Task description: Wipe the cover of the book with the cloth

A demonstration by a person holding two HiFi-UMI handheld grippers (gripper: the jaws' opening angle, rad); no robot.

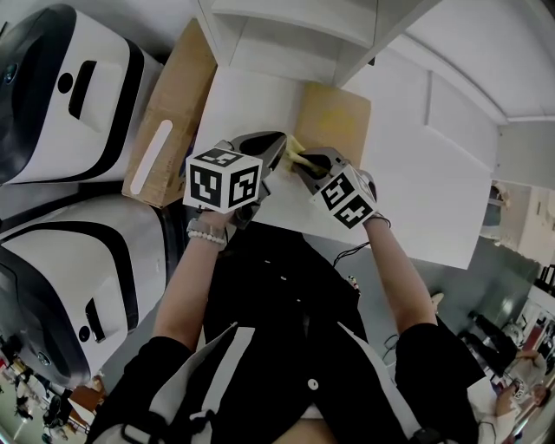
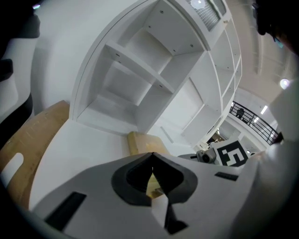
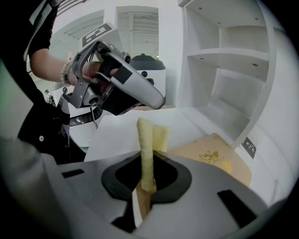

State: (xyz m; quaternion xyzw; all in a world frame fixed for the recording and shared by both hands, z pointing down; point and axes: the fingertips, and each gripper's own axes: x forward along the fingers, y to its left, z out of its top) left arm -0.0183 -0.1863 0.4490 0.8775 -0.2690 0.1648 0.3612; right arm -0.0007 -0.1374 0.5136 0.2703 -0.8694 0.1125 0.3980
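Right gripper (image 3: pixel 149 158) is pinching a soft yellow cloth (image 3: pixel 144 135), folded into a narrow strip that's sticking up past the jaw tips. Left gripper (image 2: pixel 152 155) is sitting pressed together with nothing in it, hovering near the cloth. The book (image 1: pixel 334 117), flat with a matte tan cover and a yellow emblem, is lying at the back edge of the smooth white desk (image 1: pixel 243 104), just beside the boxy white shelf unit (image 1: pixel 286 26).

We see a pale yellow cloth (image 3: pixel 145 144) in the grey and black right tongs (image 3: pixel 148 158). Beyond them, a tan book (image 3: pixel 219 156) bears a yellow motif, on a white desk (image 1: pixel 243 104). The left tongs (image 2: pixel 152 156) are grey too; their cube (image 1: pixel 223 179) is white with black squares.
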